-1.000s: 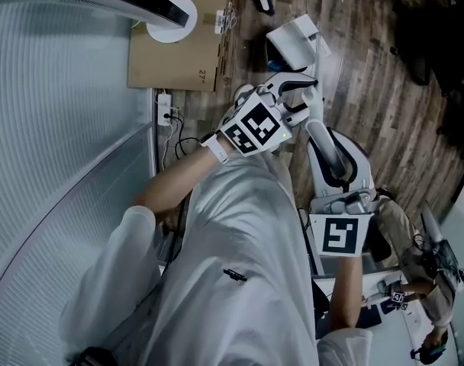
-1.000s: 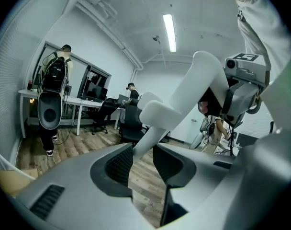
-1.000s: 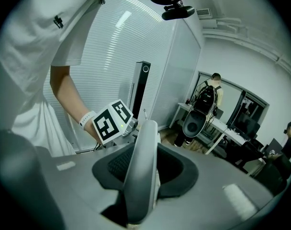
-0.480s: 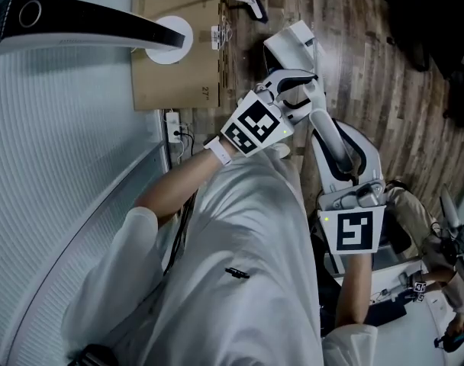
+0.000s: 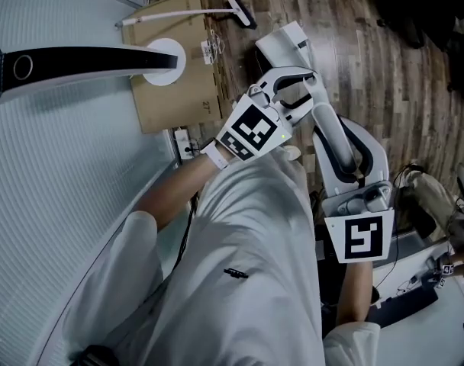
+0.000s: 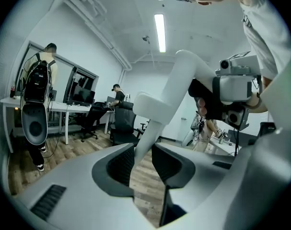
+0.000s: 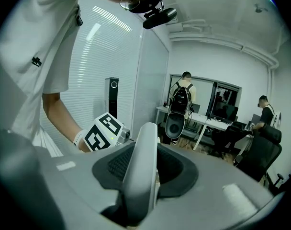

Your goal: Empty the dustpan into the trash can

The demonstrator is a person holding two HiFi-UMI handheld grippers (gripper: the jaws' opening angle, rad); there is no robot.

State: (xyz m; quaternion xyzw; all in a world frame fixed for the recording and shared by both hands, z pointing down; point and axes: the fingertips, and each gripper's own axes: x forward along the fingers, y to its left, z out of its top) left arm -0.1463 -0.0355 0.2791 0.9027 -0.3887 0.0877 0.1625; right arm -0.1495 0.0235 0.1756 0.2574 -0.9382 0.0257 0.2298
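A white long-handled dustpan hangs over the wooden floor, its pan (image 5: 287, 40) at the far end in the head view. My right gripper (image 5: 352, 193) is shut on the thick upper handle (image 5: 331, 139), which fills the gap between the right gripper's (image 7: 140, 164) pads. My left gripper (image 5: 285, 90) sits lower, near the pan. The left gripper's (image 6: 144, 157) jaws are closing around the thin shaft (image 6: 141, 140), with a little floor still showing beside it. I see no trash can in any view.
A cardboard sheet (image 5: 175, 67) lies on the floor with a black tower fan (image 5: 64, 63) on a round base over it. A white broom (image 5: 194, 10) lies beyond. A power strip (image 5: 188, 147) lies by the ribbed wall. People, desks and chairs (image 6: 121, 123) stand further back.
Both grippers have come up with the dustpan handle between them. The right gripper's marker cube has slid down and right in the head view, and more of the broom and fan now shows.
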